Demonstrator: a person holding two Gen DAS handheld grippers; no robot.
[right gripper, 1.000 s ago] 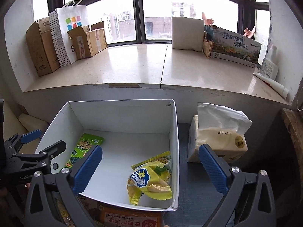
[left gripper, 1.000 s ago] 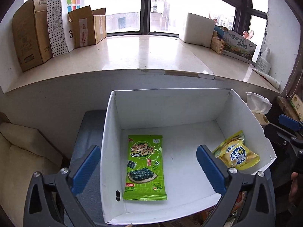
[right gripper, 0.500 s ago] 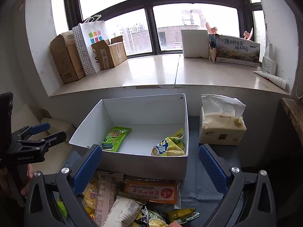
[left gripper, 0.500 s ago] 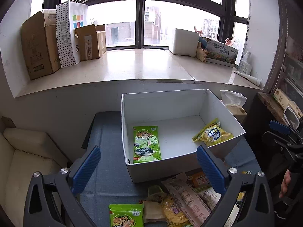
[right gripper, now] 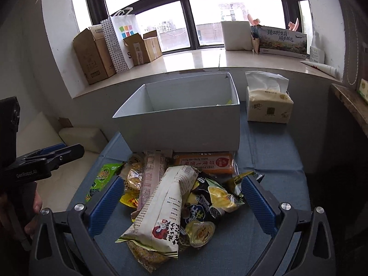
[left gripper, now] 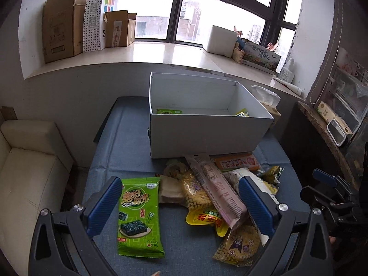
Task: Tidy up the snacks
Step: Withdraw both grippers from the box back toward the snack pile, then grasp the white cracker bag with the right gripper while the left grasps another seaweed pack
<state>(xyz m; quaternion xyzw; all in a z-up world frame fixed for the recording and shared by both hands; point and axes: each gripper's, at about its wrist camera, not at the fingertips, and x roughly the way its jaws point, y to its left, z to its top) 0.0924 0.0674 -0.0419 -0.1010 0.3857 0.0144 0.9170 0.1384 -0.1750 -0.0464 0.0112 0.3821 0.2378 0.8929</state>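
The left gripper (left gripper: 180,203) stands wide open and grips nothing; its blue pads flank the green seaweed packet (left gripper: 138,216), which lies flat on the blue cloth (left gripper: 119,142) just inside the left pad, apparently without touching it. The right gripper (right gripper: 181,204) is likewise spread to its full width and empty, hanging over the heap of snacks (right gripper: 174,197), with the white printed packet (right gripper: 166,207) lying between its pads.

Both grippers have drawn back from over the white box (left gripper: 207,135) within the last second: a second ago each camera looked straight down into the box, and now each looks across the loose pile in front of it. That suggests one round of placing is finished and the next pick is being lined up.

The box sits at the far end of the cloth, against the wall below the window ledge. Inside it, the top edge of a green packet (left gripper: 169,111) shows at the left and a yellow bag (left gripper: 241,113) peeps over the near wall at the right. An orange packet (right gripper: 203,162) lies against the box's near wall, and a tissue pack (right gripper: 268,104) stands to the right of the box.

Most of the snacks remain outside the box, so the task looks to be at an early stage.
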